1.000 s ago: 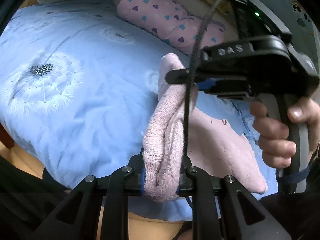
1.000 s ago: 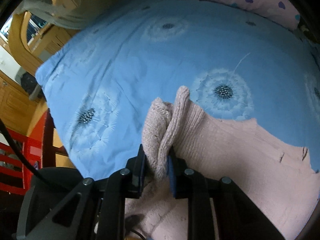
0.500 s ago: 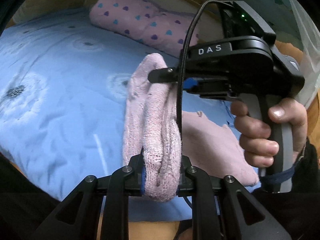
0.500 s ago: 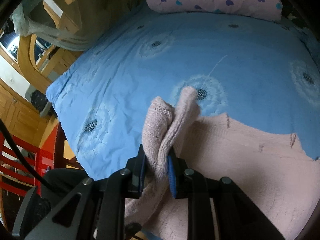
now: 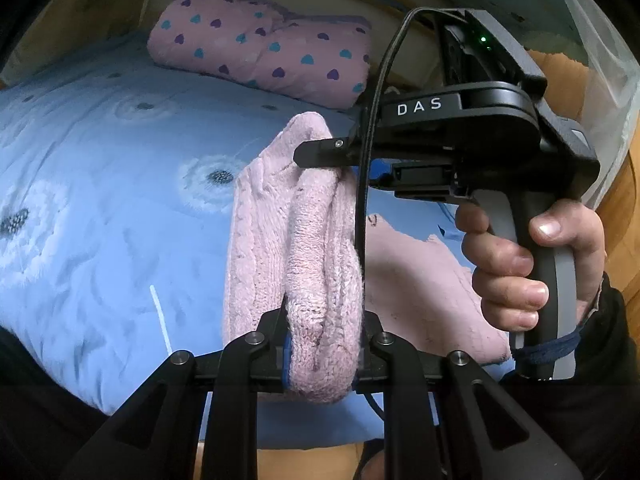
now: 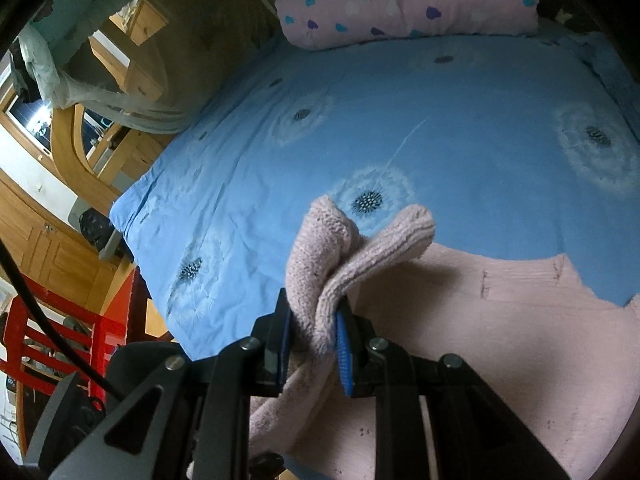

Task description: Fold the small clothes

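Currently both of my grippers hold the same pink knit garment over the bed. My left gripper is fully closed, its jaws pinching a thick bunched fold of the knit that bulges out past the fingertips and hangs over them. My right gripper is closed on a narrower bunch of the same garment; the blue pads press on the cloth from both sides with only a slim gap between them, filled by the knit. Two rounded lobes of fabric stand up above the right jaws.

In the left wrist view the right gripper sits ahead and to the right, its fingers level and biting the upper edge of the lifted cloth; my right hand wraps its handle, and a black cable runs down in front of the knit. The cloth is stretched between the two grippers as a raised ridge.

The rest of the garment lies flat on the blue bedspread, spreading right of the right gripper, with small dark marks on its surface. The bedspread has a white dandelion print. A pink pillow with hearts lies at the far end of the bed. A red chair stands beside the bed, left in the right wrist view.
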Action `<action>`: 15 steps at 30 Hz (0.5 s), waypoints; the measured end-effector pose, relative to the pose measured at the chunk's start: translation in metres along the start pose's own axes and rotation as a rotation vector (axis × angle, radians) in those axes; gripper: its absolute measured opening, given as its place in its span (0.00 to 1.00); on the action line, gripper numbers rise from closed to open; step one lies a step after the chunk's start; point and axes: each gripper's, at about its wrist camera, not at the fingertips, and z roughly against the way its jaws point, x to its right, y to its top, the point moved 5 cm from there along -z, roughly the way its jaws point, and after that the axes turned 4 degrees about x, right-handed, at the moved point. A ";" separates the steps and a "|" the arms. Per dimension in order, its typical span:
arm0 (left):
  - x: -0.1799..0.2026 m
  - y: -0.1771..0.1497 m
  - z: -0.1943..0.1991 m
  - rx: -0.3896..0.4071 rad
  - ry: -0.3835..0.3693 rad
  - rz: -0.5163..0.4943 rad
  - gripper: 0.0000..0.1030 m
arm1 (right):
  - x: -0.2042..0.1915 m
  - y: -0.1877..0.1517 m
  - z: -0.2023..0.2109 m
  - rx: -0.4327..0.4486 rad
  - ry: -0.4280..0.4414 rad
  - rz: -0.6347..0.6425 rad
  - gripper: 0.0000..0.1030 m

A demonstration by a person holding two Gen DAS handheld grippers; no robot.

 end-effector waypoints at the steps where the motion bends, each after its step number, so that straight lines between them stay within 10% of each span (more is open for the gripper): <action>1: 0.001 0.002 -0.001 -0.001 -0.003 -0.005 0.00 | 0.001 0.000 0.002 0.006 -0.002 -0.002 0.19; 15: 0.055 0.008 -0.013 -0.018 -0.045 -0.133 0.00 | 0.045 0.003 0.048 0.081 0.013 -0.089 0.20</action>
